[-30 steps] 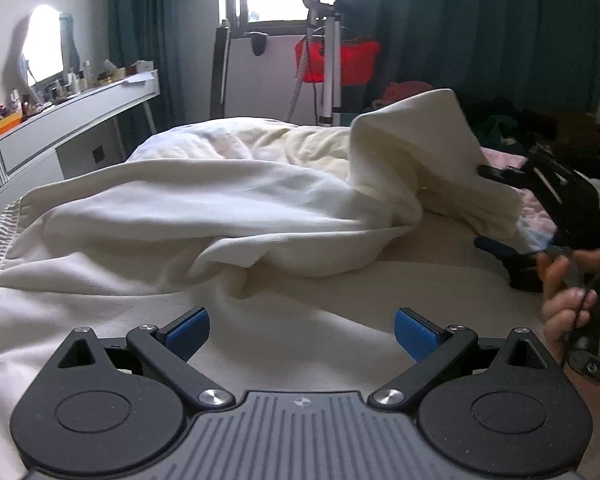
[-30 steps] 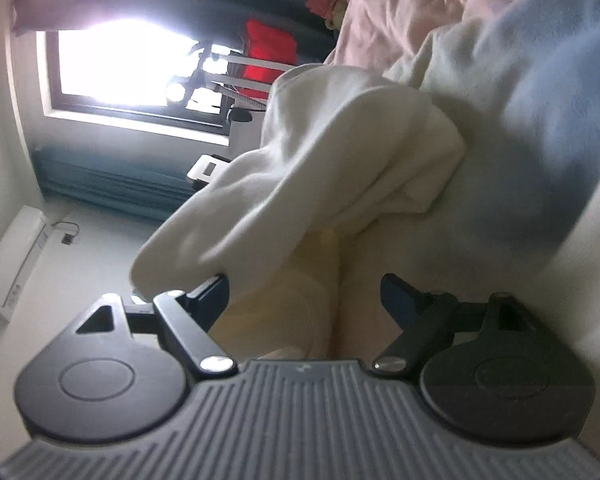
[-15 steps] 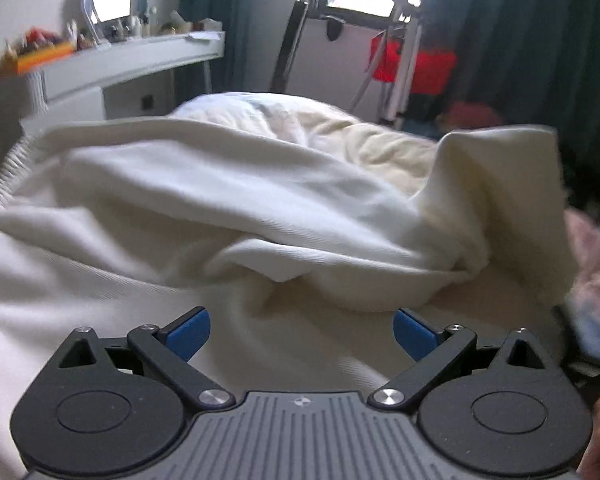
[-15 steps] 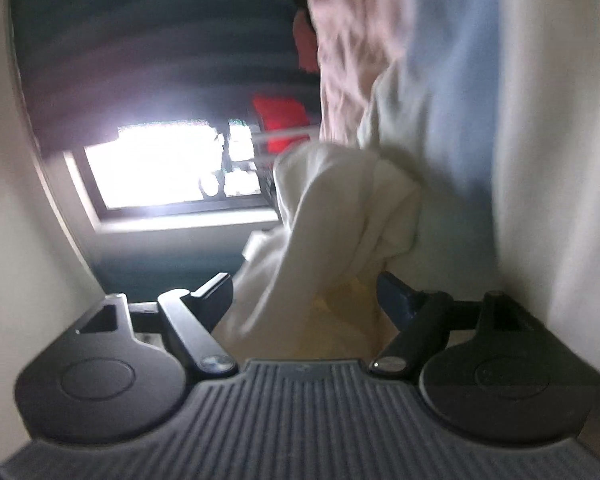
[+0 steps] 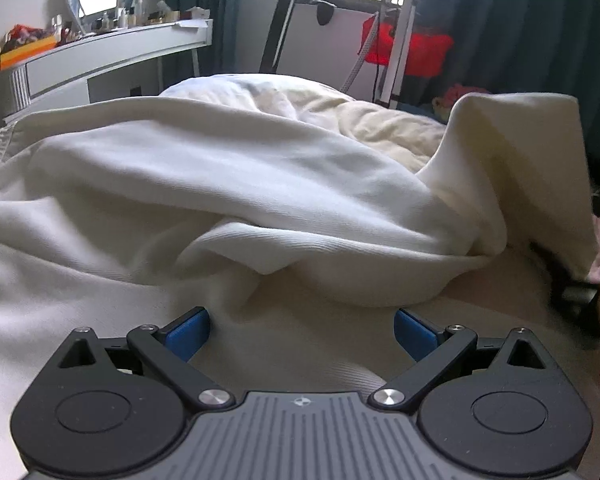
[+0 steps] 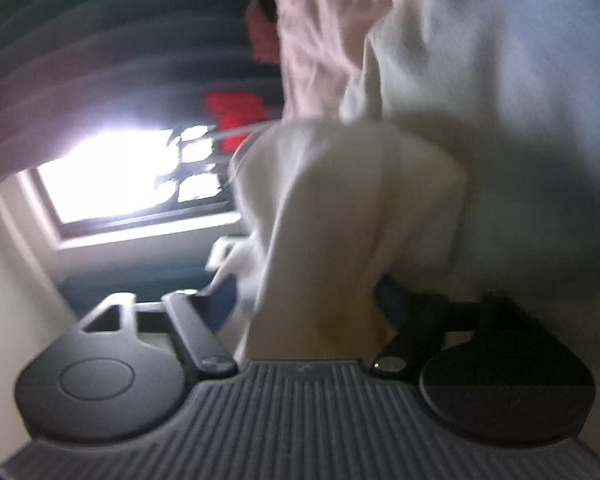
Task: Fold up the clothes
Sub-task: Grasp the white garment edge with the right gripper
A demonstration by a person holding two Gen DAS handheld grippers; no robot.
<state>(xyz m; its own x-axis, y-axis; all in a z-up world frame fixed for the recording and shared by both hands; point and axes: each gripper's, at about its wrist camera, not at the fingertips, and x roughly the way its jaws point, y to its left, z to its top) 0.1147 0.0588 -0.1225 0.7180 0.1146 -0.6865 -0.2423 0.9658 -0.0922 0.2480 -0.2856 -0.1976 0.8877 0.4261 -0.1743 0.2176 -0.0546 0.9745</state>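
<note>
We have swept the raised corner of the cream ribbed cotton garment [image 5: 512, 148] rightward; right tongs [image 6: 304, 304] grip its fabric, left tongs [image 5: 302, 330] gape empty over the bed [image 5: 380, 136].

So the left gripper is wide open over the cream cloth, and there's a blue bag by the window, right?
Nearly. The bag by the window is red, not blue; the left wrist view shows it. The left gripper is indeed wide open over the cream cloth.

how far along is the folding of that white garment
Early. Done: nothing neatly folded yet; the white garment lies rumpled on the bed. In hand: the right tongs have cloth between the fingers, a corner raised. The left tongs are open, empty. Left: lay it over, flatten.
</note>
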